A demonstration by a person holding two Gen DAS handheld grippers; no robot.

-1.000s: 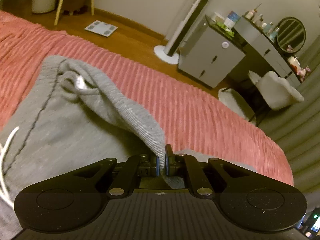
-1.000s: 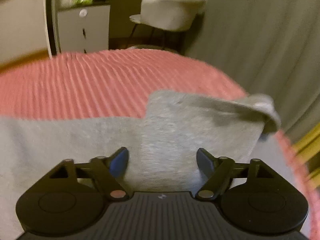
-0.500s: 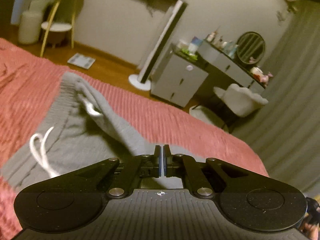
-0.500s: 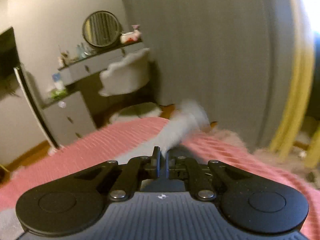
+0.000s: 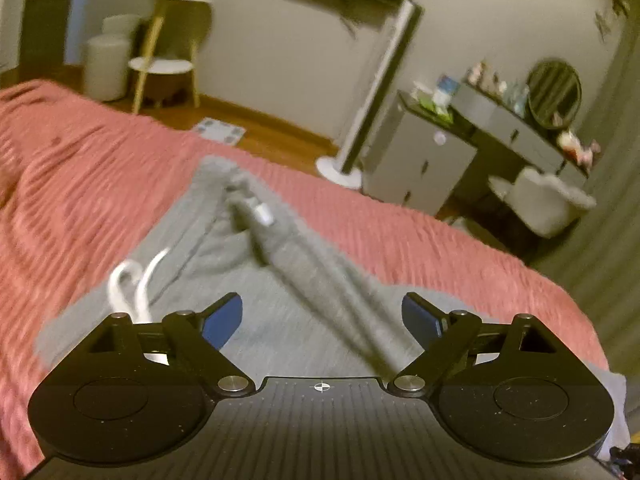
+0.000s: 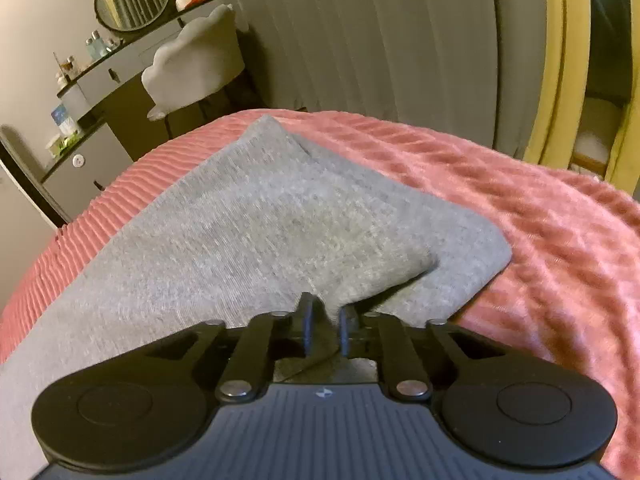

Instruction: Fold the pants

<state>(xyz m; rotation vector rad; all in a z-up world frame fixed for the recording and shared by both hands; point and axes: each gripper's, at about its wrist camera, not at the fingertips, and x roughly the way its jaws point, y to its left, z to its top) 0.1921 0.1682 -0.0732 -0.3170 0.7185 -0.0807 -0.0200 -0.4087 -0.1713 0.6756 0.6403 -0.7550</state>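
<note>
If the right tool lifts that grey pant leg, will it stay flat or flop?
Probably flop: the grey sweatpants look like soft knit, already bunching where the right tool pinches them. Likely light for their size. The ribbed pink bedspread may drag on the fabric slightly.

A home bedroom: a pink ribbed bedspread, with a vanity table and round mirror at two o'clock.

Grey knit pants lie spread on a pink ribbed bedspread, their white drawstring left of the left gripper, while beyond the bed's far edge stands a grey vanity cabinet.
</note>
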